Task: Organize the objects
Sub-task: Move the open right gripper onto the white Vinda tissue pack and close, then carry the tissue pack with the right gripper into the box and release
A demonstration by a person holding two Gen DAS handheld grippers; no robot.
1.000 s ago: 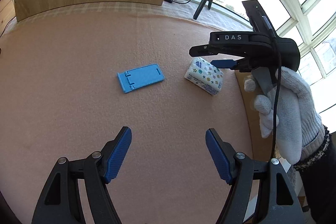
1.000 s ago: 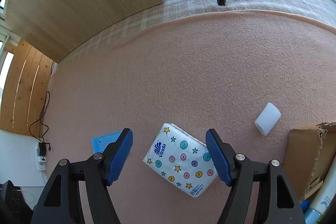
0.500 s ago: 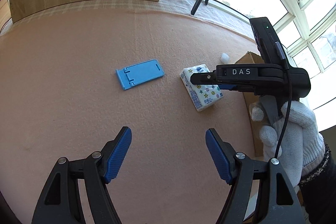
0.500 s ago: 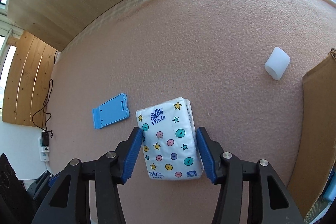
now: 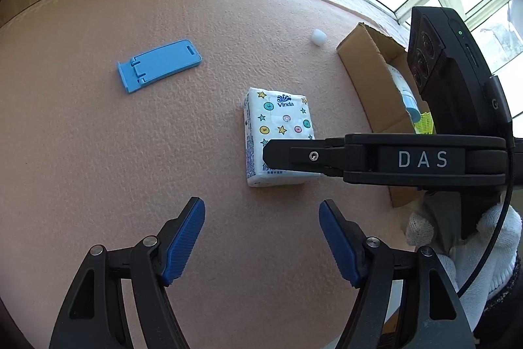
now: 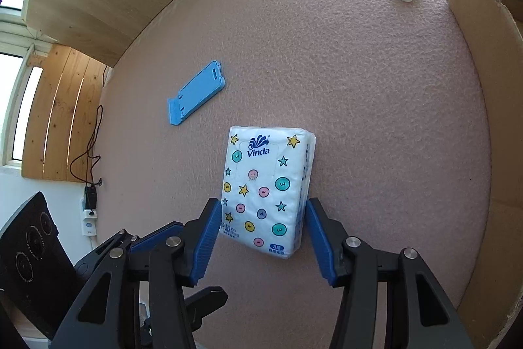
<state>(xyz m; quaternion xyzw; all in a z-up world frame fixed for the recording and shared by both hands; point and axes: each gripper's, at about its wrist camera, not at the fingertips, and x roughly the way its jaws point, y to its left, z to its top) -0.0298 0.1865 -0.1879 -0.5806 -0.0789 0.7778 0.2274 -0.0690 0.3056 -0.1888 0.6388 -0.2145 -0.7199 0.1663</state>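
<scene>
Tissue pack (image 6: 266,190) lies flat on the pink mat (image 6: 376,120), toward its box-side edge, clamped between the pads of the right gripper (image 6: 261,231), whose jaws have just been closing on it. The left gripper (image 5: 261,237) hangs released, empty. Likely step: the pickup; next, lift clear and carry over the cardboard box (image 6: 483,61) wall.

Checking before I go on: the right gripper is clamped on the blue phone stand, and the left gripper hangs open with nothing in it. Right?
Not quite. The right gripper is clamped on the tissue pack, as the right wrist view shows; the blue phone stand lies untouched beside it. The left gripper does hang open with nothing in it.
</scene>
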